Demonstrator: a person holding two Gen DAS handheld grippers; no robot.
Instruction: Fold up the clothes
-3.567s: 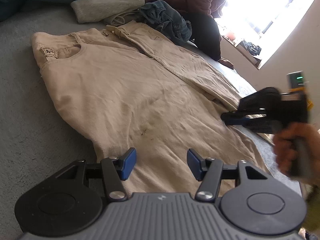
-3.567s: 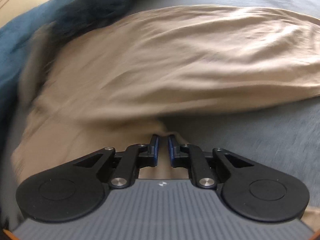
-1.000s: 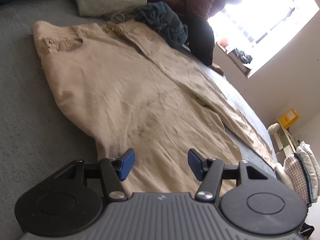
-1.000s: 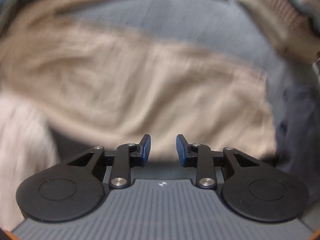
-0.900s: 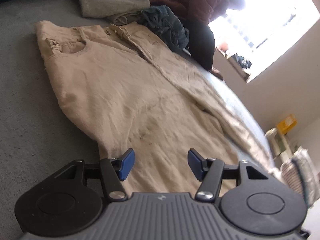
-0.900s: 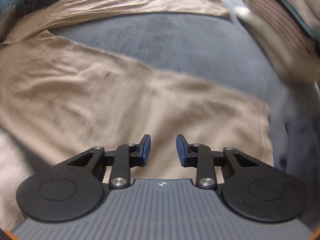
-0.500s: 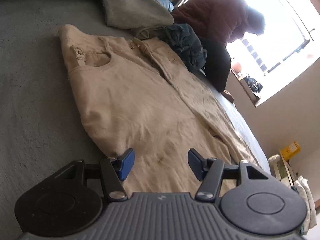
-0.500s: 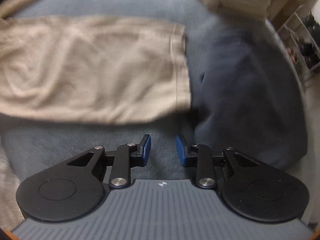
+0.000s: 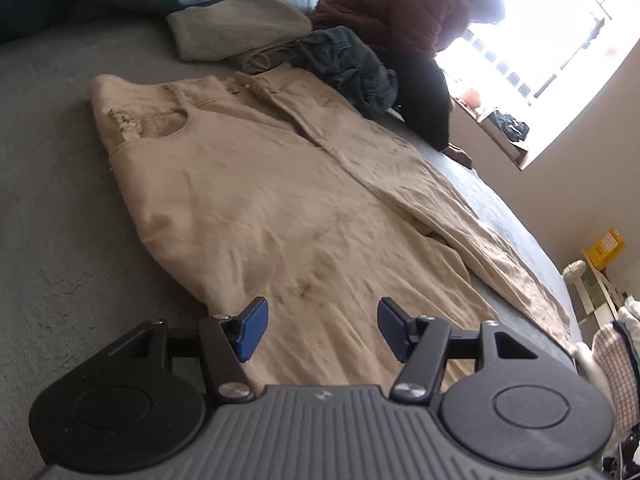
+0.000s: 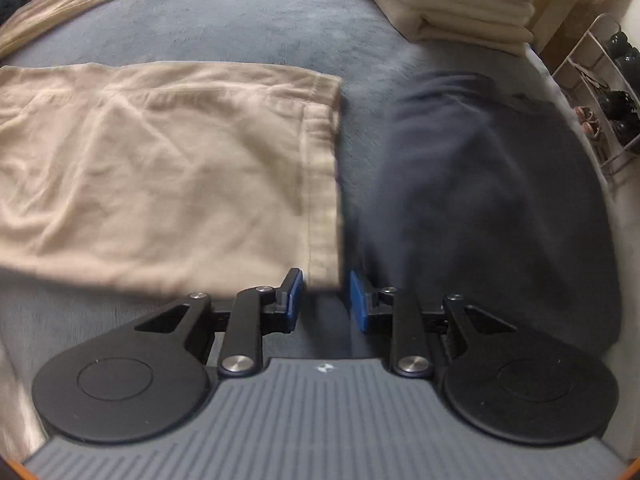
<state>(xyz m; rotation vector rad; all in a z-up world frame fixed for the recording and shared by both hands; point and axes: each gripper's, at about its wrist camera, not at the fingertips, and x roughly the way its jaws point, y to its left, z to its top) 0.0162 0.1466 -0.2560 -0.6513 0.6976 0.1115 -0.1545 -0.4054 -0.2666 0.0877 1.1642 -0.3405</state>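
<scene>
On the grey, napped bed cover a pair of beige trousers is laid flat, the woven cloth creased, the waistband toward the heaped clothes at the far edge. The stitched hem of one leg is seen just ahead of the right tool, whose blue pads are closing with nothing pressed between them. The left tool is held open above the other leg, gripping nothing. Bare cover is left beside the hem, up to a dark navy garment.
</scene>
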